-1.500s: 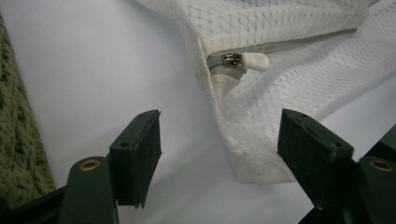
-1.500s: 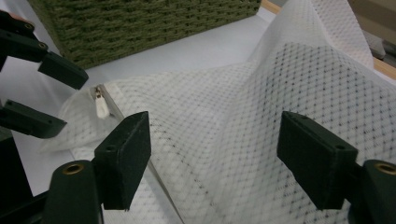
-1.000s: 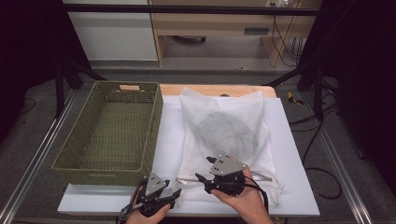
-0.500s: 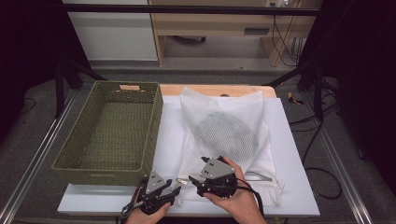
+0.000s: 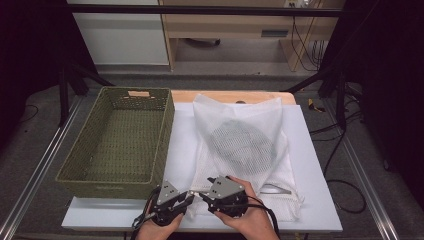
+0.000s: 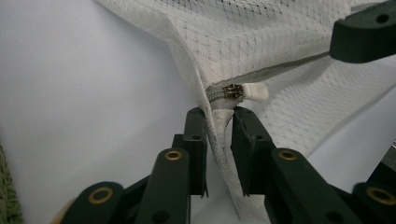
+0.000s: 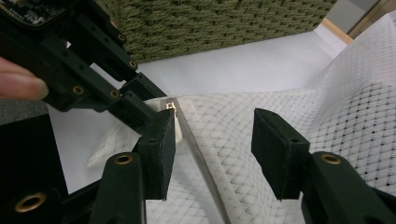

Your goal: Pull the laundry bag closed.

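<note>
At the near edge of the table, your left gripper (image 5: 187,196) has just been closing, and its jaws now pinch the corner of the white mesh bag (image 5: 240,150); in the left gripper view the fabric (image 6: 219,140) is squeezed into a fold between the two pads, just below the zip pull (image 6: 245,91). That pull, a small brass slider with a white tab, sits at the end of the bag's zip, touching the pinched corner.

Your right gripper (image 5: 204,194) faces the left one, tip to tip. Its jaws have also been closing but stand about half open, with nothing clamped: in the right gripper view the zip line (image 7: 198,158) runs up between the pads, and the slider (image 7: 171,108) lies just beside the left pad, at the tip of your other gripper.

The bag lies flat on the white sheet (image 5: 310,165) that covers the table, its zipped edge toward you, and a round dark thing (image 5: 240,142) shows through the mesh in its middle. Just left of the bag stands the green woven basket (image 5: 165,125), nearly touching it.
</note>
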